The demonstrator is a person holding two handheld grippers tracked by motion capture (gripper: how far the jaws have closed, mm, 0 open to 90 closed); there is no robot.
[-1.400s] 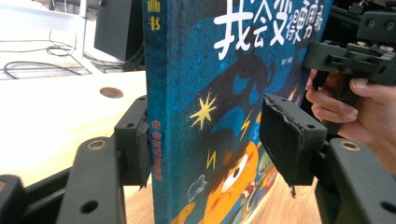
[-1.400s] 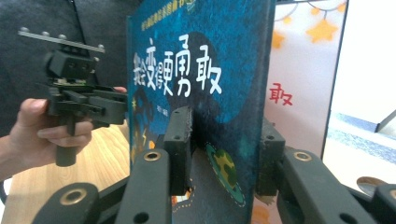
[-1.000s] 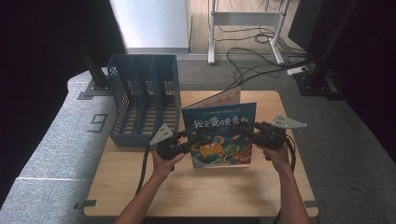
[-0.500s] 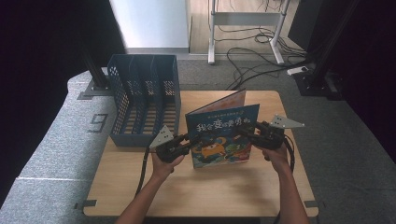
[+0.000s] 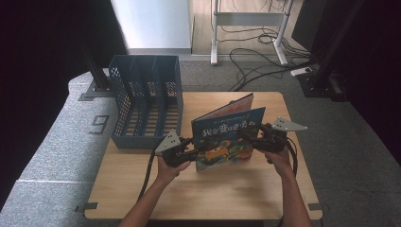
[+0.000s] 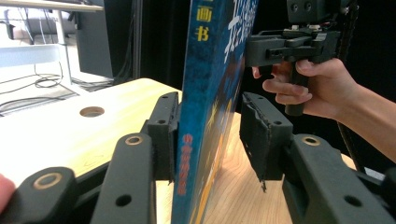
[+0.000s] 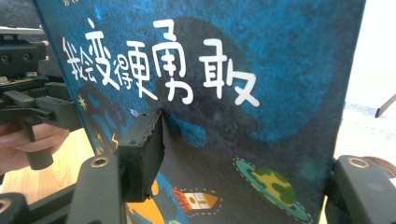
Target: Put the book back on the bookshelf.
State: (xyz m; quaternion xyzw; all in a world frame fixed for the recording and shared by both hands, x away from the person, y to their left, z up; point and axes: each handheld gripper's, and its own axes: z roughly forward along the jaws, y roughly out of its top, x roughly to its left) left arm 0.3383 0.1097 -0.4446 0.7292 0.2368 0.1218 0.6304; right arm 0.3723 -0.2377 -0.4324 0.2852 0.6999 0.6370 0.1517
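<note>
Blue picture book (image 5: 227, 137) stands upright between both grippers' just-opening jaws, left gripper (image 6: 210, 140), right gripper (image 7: 243, 154)

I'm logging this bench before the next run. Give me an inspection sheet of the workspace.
Surface: wooden table, bare at the near side.
Job's things: blue picture book standing upright, partly open; blue file rack at the table's left rear.
Clutter: nothing seen.
Grippers: left gripper straddles the book's edge, one pad touching, the other apart; right gripper open at the other edge; both jaws have just been opening.
Cables: one trails from each gripper; more on the floor behind.
Surroundings: grey carpet, dark curtains, metal stand.
</note>
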